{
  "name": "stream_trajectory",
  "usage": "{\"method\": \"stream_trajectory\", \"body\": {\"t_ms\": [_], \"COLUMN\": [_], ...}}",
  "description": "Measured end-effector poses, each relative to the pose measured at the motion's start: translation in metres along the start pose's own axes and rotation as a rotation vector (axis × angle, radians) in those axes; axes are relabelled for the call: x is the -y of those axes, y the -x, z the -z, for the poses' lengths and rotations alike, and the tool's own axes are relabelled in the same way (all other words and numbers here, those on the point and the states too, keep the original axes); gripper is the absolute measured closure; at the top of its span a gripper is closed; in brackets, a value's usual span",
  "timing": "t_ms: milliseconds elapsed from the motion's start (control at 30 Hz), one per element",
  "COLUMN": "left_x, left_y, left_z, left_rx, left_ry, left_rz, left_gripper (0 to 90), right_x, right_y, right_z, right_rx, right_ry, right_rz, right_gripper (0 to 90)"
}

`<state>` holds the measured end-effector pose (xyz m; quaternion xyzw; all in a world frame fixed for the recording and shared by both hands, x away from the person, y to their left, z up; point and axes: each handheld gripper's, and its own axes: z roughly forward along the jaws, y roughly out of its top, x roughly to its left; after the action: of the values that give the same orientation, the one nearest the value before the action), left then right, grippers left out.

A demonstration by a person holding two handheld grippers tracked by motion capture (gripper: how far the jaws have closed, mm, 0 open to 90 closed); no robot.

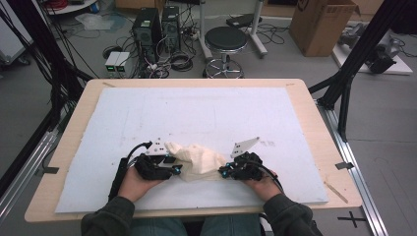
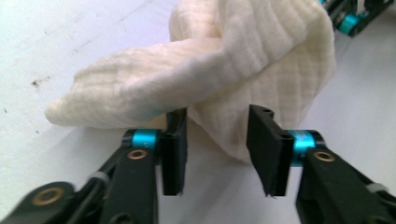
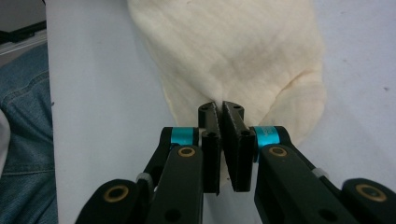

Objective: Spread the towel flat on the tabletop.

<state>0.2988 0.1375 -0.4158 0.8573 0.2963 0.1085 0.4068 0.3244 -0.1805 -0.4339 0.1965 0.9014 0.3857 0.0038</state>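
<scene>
The right gripper's (image 3: pixel 221 109) fingers are pinched together on an edge of the crumpled cream woven cloth (image 3: pixel 233 51), the nipped fold itself hidden between them. The left gripper's (image 2: pixel 217 116) fingers stand partly apart with a cloth fold between, not pressing. The cloth (image 1: pixel 199 160) lies between both grippers on the pale blue surface (image 1: pixel 196 108).

Cream waffle-weave cloth (image 1: pixel 199 160), pale blue mat (image 1: pixel 196 113), black-and-teal right claw (image 3: pixel 222 112)
</scene>
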Motion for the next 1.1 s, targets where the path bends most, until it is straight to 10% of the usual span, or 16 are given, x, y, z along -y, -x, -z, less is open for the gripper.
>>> {"method": "stream_trajectory", "body": {"t_ms": [367,567,1100], "left_x": [0.010,0.006,-0.001], "left_y": [0.003,0.008,0.027], "left_z": [-0.012,-0.014,0.051], "left_rx": [0.055,0.082,0.100], "left_ry": [0.002,0.037,0.041], "left_rz": [0.012,-0.016,-0.083], "left_gripper": [61.2,85.4,87.4], "right_x": [0.012,0.015,0.007], "right_y": [-0.007,-0.007,-0.038], "right_z": [0.029,0.036,0.045], "right_rx": [0.019,0.026,-0.032], "right_ry": [0.062,0.086,0.110], "right_rz": [-0.011,-0.024,0.044], "right_gripper": [86.5,86.5,86.4]}}
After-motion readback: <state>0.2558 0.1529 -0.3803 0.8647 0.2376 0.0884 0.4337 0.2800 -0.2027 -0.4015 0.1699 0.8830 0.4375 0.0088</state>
